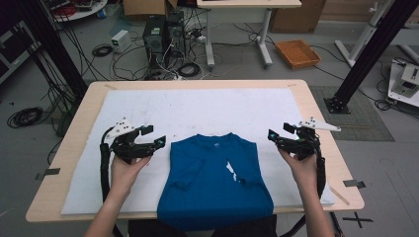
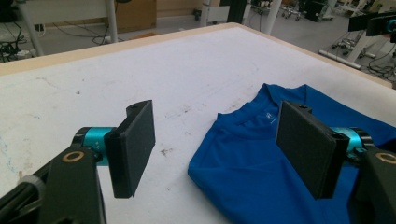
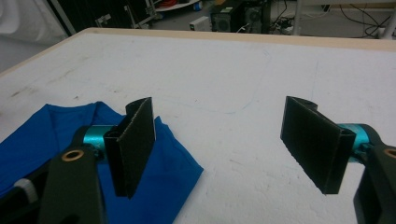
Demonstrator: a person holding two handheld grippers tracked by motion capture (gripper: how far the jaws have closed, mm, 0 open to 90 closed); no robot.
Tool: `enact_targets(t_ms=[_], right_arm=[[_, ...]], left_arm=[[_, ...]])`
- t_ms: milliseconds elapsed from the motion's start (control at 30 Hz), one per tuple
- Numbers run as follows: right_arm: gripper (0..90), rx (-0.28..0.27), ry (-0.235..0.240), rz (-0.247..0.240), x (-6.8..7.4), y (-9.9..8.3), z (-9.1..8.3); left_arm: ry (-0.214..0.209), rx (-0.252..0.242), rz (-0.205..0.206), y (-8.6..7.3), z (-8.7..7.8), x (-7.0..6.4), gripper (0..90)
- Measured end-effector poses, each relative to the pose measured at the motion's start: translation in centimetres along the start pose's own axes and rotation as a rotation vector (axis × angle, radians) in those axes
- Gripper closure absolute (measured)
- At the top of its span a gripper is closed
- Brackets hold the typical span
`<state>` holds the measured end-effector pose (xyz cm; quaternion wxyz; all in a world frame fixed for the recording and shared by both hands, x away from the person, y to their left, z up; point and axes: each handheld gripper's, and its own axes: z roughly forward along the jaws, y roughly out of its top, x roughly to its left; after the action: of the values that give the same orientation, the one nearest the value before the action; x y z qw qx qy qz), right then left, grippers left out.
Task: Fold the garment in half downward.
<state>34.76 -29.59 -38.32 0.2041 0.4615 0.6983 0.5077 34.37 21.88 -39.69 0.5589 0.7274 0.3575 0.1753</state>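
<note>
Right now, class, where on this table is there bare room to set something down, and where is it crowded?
The widest free patch is the white mat beyond the blue shirt's collar, up to the table's far edge. Narrower bare strips lie left and right of the shirt, where the left gripper and right gripper hover. The near middle is covered by the shirt.

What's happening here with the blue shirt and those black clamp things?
A person sits at a table with a handheld gripper in each hand. A blue T-shirt, its sides already folded in, lies between them on the white cover, its bottom edge hanging off the near side. The left gripper and right gripper hover open beside its shoulders, touching nothing.
</note>
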Motion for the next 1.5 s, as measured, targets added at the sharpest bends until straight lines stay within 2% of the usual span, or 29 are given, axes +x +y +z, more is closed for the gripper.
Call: enact_targets(t_ms=[167, 267, 367, 500, 567, 600, 633, 667, 767, 800, 833, 867, 900, 933, 1033, 1133, 1200, 1233, 1267, 1300, 1367, 1400, 1467, 1500], right_arm=[[32.5, 0.009, -0.009, 0.005, -0.2, -0.2, 0.3], [35.8, 0.023, -0.02, 0.002, -0.2, -0.3, 0.5], [41.9, 0.025, -0.021, -0.014, -0.2, -0.4, 0.7], [48.1, 0.036, -0.022, -0.004, -0.2, -0.5, 1.3], [48.8, 0.04, -0.017, -0.001, -0.2, -0.5, 1.6], [50.0, 0.063, 0.002, 0.013, -0.2, -0.6, 2.3], [50.0, 0.063, 0.002, 0.013, -0.2, -0.6, 2.3], [50.5, 0.083, 0.008, 0.01, 0.0, -0.6, 3.0], [53.2, 0.138, 0.013, -0.007, 0.5, -1.0, 4.4], [54.6, 0.16, 0.013, -0.012, 0.7, -1.1, 4.9], [54.6, 0.16, 0.013, -0.012, 0.7, -1.1, 4.9], [55.7, 0.2, 0.011, -0.02, 0.9, -1.4, 5.9], [56.7, 0.217, 0.013, -0.018, 1.0, -1.5, 6.4], [57.1, 0.233, 0.02, -0.018, 1.1, -1.7, 6.8], [58.7, 0.259, 0.026, -0.03, 1.4, -1.9, 7.7], [62.4, 0.329, 0.007, -0.071, 2.0, -2.2, 9.0], [68.7, 0.36, 0.003, -0.09, 2.0, -2.4, 9.5], [68.7, 0.36, 0.003, -0.09, 2.0, -2.4, 9.5], [79.3, 0.387, -0.001, -0.124, 2.2, -2.6, 9.8], [82.6, 0.385, -0.012, -0.146, 2.3, -2.8, 9.7], [87.4, 0.378, -0.016, -0.146, 2.3, -2.8, 9.7], [87.8, 0.376, -0.019, -0.142, 2.3, -2.7, 9.6], [87.7, 0.362, -0.027, -0.141, 2.2, -2.7, 9.5], [84.4, 0.356, -0.024, -0.138, 2.2, -2.7, 9.5]], left_arm=[[0.009, 0.034, 0.001, -0.2, 0.4, 0.0, 28.6], [0.008, 0.049, -0.03, -0.6, 0.9, 0.1, 29.6], [0.015, 0.068, -0.036, -0.7, 1.2, 0.2, 32.6], [0.046, 0.104, 0.001, -0.6, 2.3, 0.2, 35.0], [0.049, 0.116, 0.002, -0.6, 2.7, 0.3, 35.2], [0.044, 0.14, -0.008, -0.5, 3.5, 0.2, 35.1], [0.044, 0.14, -0.008, -0.5, 3.5, 0.2, 35.1], [0.032, 0.153, -0.019, -0.5, 4.4, 0.1, 35.2], [0.026, 0.166, -0.03, -0.8, 5.2, 0.1, 35.2], [0.011, 0.186, -0.04, -1.1, 5.9, 0.2, 36.2], [0.011, 0.186, -0.04, -1.1, 5.9, 0.2, 38.5], [0.005, 0.217, -0.03, -1.2, 6.7, 0.2, 40.2], [0.005, 0.217, -0.03, -1.2, 6.7, 0.2, 40.7], [0.01, 0.251, -0.007, -1.1, 7.3, 0.1, 42.1], [0.002, 0.263, -0.009, -1.0, 7.9, 0.1, 46.0], [0.002, 0.312, 0.006, -1.0, 8.8, 0.0, 47.6], [0.008, 0.329, 0.009, -1.2, 9.0, 0.0, 49.2], [0.008, 0.329, 0.009, -1.2, 9.0, 0.0, 51.2], [0.014, 0.365, 0.023, -1.4, 9.2, 0.0, 52.3], [0.024, 0.377, 0.025, -1.5, 9.3, 0.0, 52.5], [0.03, 0.39, 0.028, -1.6, 9.3, 0.1, 56.0], [0.046, 0.405, 0.027, -1.8, 9.4, 0.1, 56.7], [0.051, 0.409, 0.03, -1.8, 9.4, 0.3, 57.8], [0.051, 0.409, 0.03, -1.8, 9.4, 0.3, 57.7]])
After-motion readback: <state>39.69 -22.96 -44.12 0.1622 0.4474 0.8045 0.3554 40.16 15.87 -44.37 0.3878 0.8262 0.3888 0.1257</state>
